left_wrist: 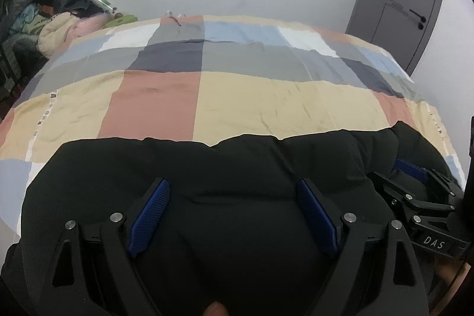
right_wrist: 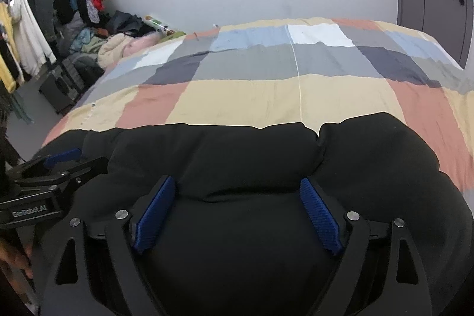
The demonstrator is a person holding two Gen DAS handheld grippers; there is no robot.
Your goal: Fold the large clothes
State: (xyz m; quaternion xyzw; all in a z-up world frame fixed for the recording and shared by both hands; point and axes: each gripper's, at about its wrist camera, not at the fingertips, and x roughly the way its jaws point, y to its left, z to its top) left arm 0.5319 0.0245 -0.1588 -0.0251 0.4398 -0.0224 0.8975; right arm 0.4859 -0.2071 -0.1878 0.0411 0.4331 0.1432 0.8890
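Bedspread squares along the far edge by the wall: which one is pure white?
On the checked bedspread, the white square in the far row, between a light blue square and a grey one; the other patches are coloured.

left wrist: close, angled down over bed (left_wrist: pixel 237 91) | right wrist: same | shared: bed, far wall

Left hand-held gripper (left_wrist: pixel 234 191): black angular frame, silver round screw heads at the joints, two blue ribbed pads (left_wrist: pixel 317 215). Right hand-held gripper (right_wrist: pixel 237 188): same build. White lettering on the bodies: "DAS" on one, "GenRobot.AI" on the other.
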